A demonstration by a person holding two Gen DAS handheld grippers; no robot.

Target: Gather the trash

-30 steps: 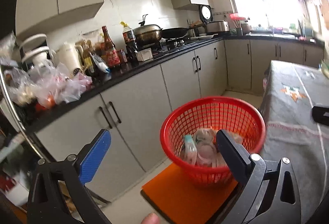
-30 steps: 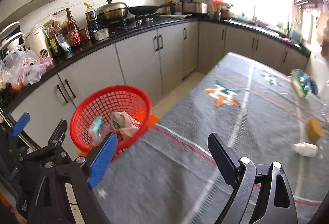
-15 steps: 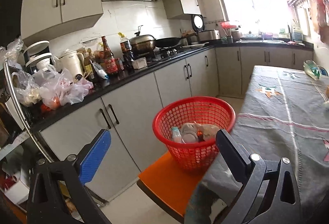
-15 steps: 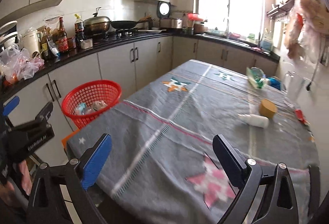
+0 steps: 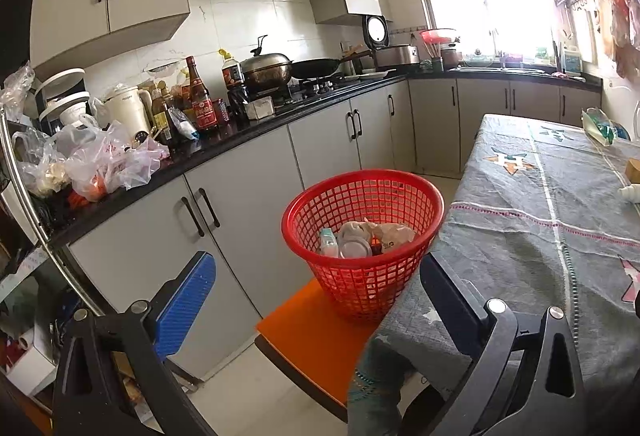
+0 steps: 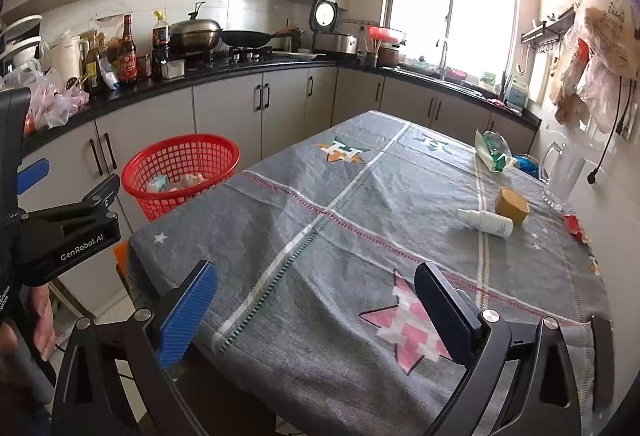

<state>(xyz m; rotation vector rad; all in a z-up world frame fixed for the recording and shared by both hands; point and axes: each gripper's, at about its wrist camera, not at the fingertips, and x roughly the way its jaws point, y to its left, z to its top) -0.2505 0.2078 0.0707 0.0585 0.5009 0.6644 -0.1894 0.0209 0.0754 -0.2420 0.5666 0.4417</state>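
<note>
A red mesh basket [image 5: 360, 284] stands on an orange stool [image 5: 312, 328] beside the grey-clothed table [image 5: 520, 236]; crumpled paper and small containers [image 5: 360, 236] lie inside it. My left gripper [image 5: 315, 272] hangs open and empty a short way in front of the basket. Over the table's near end my right gripper [image 6: 318, 276] is open with nothing between its fingers. Far across the table [image 6: 320, 216] lie a white bottle [image 6: 486, 222], a brown lid [image 6: 512, 204], a green bag [image 6: 494, 152] and a red wrapper [image 6: 574, 224]. The basket [image 6: 180, 156] and left gripper [image 6: 68, 180] appear at the right view's left.
A glass mug [image 6: 560, 176] stands near the wall at the table's far right. The black counter [image 5: 240, 140] along the left carries bottles, plastic bags, a kettle and a wok. Grey cabinets run under it, leaving a floor aisle between cabinets and table.
The right gripper has swung away from the basket toward the table and drawn back to its near end. The left gripper has backed off from the basket, which now looks smaller.
</note>
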